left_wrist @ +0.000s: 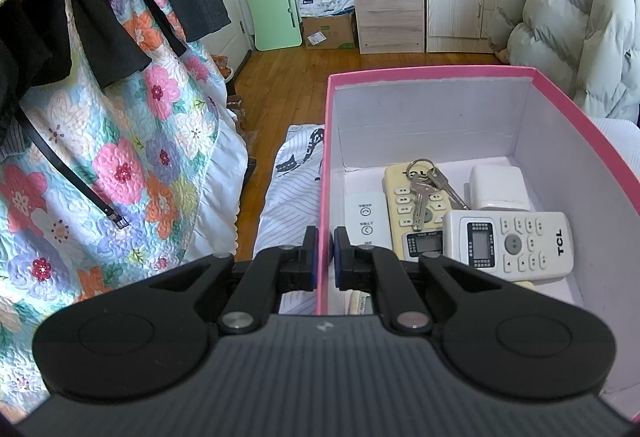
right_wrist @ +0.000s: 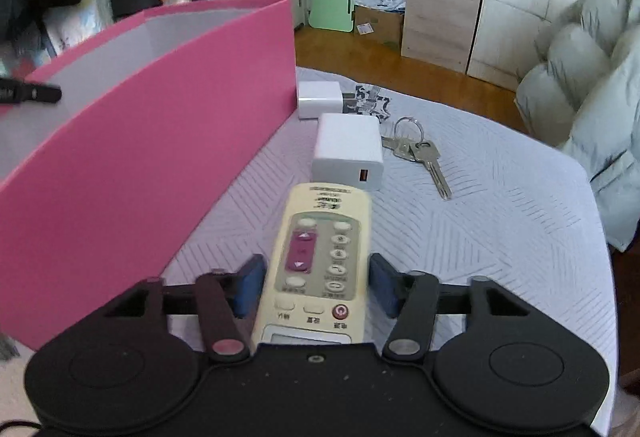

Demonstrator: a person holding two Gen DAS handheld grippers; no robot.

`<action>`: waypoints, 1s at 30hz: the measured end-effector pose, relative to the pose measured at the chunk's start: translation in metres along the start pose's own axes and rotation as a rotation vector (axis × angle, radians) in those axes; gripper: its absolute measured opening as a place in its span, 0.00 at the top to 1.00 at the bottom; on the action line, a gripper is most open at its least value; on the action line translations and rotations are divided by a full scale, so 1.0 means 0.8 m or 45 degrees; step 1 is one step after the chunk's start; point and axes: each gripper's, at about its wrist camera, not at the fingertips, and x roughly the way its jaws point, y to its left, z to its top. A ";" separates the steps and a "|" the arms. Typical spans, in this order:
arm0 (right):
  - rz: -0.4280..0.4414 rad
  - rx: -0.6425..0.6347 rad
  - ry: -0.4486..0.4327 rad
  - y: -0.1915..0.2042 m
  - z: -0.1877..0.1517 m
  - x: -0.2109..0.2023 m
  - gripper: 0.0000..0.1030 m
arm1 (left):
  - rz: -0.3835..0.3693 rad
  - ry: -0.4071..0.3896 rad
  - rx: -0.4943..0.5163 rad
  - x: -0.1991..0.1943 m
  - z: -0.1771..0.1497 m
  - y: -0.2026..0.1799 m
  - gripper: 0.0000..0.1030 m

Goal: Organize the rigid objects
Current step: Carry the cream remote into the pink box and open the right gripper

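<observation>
My left gripper (left_wrist: 325,251) is shut on the near left wall of the pink box (left_wrist: 420,71). Inside the box lie a white TCL remote (left_wrist: 508,243), a cream remote (left_wrist: 416,205) with a key bunch (left_wrist: 424,189) on it, a small white remote (left_wrist: 366,221) and a white charger (left_wrist: 498,187). In the right wrist view the pink box (right_wrist: 160,125) stands at the left. My right gripper (right_wrist: 316,287) has its jaws on both sides of a cream remote (right_wrist: 320,257), close to its edges. Beyond it lie a white charger (right_wrist: 348,151), a second charger (right_wrist: 320,101) and keys (right_wrist: 420,153).
The box stands on a grey striped bedcover (right_wrist: 500,217). A floral quilt (left_wrist: 120,157) with dark clothes hangs at the left. A puffy grey-green coat (left_wrist: 576,17) lies at the right. A wooden cabinet (left_wrist: 390,9), a green board (left_wrist: 276,13) and cardboard boxes stand on the wooden floor beyond.
</observation>
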 end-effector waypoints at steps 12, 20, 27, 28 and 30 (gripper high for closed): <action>-0.053 0.033 -0.348 0.000 0.026 -0.105 0.44 | -0.005 -0.008 0.014 0.001 -0.001 -0.002 0.94; 0.070 -0.227 -0.578 0.057 0.089 -0.170 0.44 | -0.004 -0.008 0.019 0.001 0.000 0.000 0.94; 0.295 -0.439 -0.466 0.119 0.095 -0.148 0.44 | -0.020 -0.017 0.006 0.000 -0.001 0.004 0.94; 0.352 -0.504 -0.421 0.126 0.092 -0.141 0.44 | -0.024 -0.021 0.001 -0.001 -0.002 0.006 0.94; 0.457 -0.571 -0.327 0.134 0.088 -0.127 0.44 | -0.035 -0.028 -0.011 -0.002 -0.002 0.008 0.94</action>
